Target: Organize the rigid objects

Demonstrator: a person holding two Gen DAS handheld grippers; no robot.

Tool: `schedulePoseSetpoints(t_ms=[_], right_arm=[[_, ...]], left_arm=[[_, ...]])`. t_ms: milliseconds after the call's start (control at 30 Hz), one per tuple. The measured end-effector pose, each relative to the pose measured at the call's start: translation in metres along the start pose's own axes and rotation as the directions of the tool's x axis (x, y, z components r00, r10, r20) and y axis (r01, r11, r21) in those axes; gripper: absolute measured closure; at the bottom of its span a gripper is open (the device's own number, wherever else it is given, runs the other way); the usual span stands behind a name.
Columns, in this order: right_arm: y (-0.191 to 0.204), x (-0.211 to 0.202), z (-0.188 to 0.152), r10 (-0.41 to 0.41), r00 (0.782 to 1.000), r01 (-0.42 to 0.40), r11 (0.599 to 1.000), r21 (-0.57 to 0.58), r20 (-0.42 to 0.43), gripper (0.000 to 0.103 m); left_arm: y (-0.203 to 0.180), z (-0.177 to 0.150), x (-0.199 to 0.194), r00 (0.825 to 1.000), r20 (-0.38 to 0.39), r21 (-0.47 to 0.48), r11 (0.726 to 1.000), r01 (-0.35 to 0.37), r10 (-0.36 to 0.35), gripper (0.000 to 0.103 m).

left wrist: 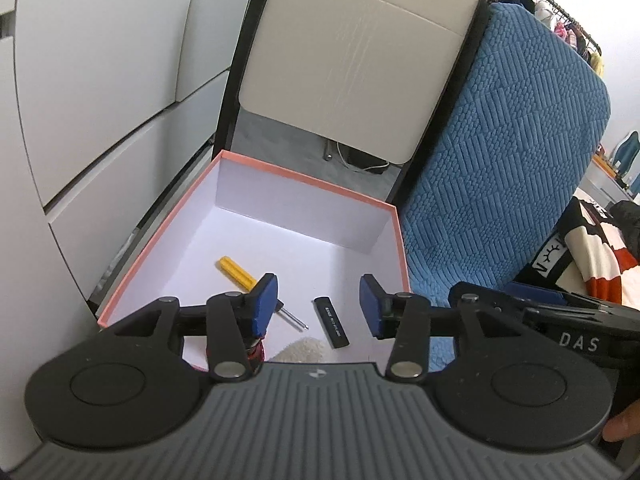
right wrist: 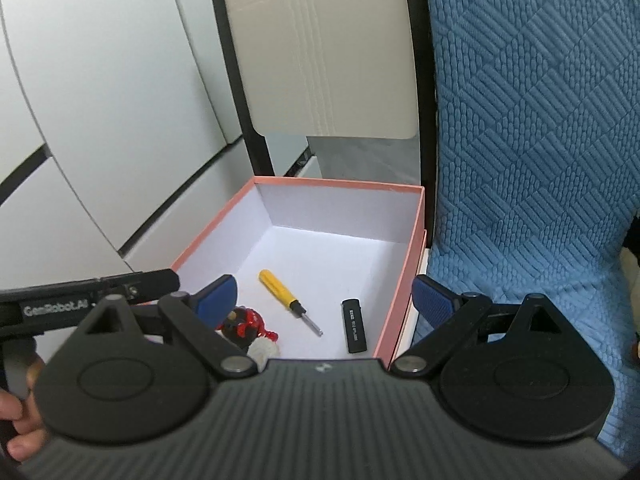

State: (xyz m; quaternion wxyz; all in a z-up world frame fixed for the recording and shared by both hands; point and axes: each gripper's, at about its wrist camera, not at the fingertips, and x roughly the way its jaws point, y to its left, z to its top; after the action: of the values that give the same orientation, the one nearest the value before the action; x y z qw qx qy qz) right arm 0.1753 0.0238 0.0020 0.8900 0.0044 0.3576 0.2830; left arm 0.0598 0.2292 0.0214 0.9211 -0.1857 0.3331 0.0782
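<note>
Overhead, both grippers hang above the pink-rimmed box (left wrist: 394, 210), which serves as the reference for everything below.

- Box: white inside, lid off, pink rim (right wrist: 340, 184). It sits beside a blue quilted cushion (left wrist: 500, 168), with a cream chair back (left wrist: 352, 52) rising behind its far wall and white cabinet fronts (left wrist: 100, 80) on the other side.
- Yellow-handled screwdriver (left wrist: 236, 272): flat on the box floor, near the middle, metal tip toward the near wall. Also plain in the right wrist view (right wrist: 280, 290).
- Black lighter (left wrist: 332, 322): flat on the box floor, just beside the screwdriver tip, closer to the cushion-side wall (right wrist: 354, 330). Not touching the screwdriver.
- Red and black toy figure (right wrist: 246, 326): at the box's near corner, partly hidden by a finger; a white fuzzy item (right wrist: 262, 350) touches it. From the left wrist, only a scrap of the figure (left wrist: 256, 350) shows.
- Left gripper (left wrist: 318, 306): blue pads spread wide, nothing between them, over the near part of the box.
- Right gripper (right wrist: 324, 300): fingers spread even wider, empty, straddling the box's cushion-side wall; one blue pad (right wrist: 434, 300) lies outside the box.
</note>
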Motion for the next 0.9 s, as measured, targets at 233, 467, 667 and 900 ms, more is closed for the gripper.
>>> schedulePoseSetpoints(t_ms=[233,467,667,900], right_arm=[[-0.005,-0.018,-0.013,0.001,1.0,-0.001,1.0,-0.028,0.007,0.007],[-0.003,-0.035,-0.029,0.003,1.0,-0.003,0.999,-0.039,0.004,0.007],[-0.011,-0.035,-0.047,-0.007,0.999,0.006,0.999,-0.036,-0.039,0.007],[-0.02,-0.04,-0.059,-0.014,0.999,0.012,0.999,-0.032,-0.05,0.007]], left_arm=[[-0.01,-0.017,-0.016,1.0,0.014,-0.016,1.0,0.003,-0.003,0.046],[-0.012,-0.034,-0.03,0.999,0.017,-0.044,0.999,-0.028,0.029,0.028],[-0.015,-0.05,-0.04,0.998,0.029,-0.037,0.998,-0.049,0.05,0.022],[-0.015,-0.069,-0.047,0.995,0.025,-0.025,0.995,-0.101,0.101,0.005]])
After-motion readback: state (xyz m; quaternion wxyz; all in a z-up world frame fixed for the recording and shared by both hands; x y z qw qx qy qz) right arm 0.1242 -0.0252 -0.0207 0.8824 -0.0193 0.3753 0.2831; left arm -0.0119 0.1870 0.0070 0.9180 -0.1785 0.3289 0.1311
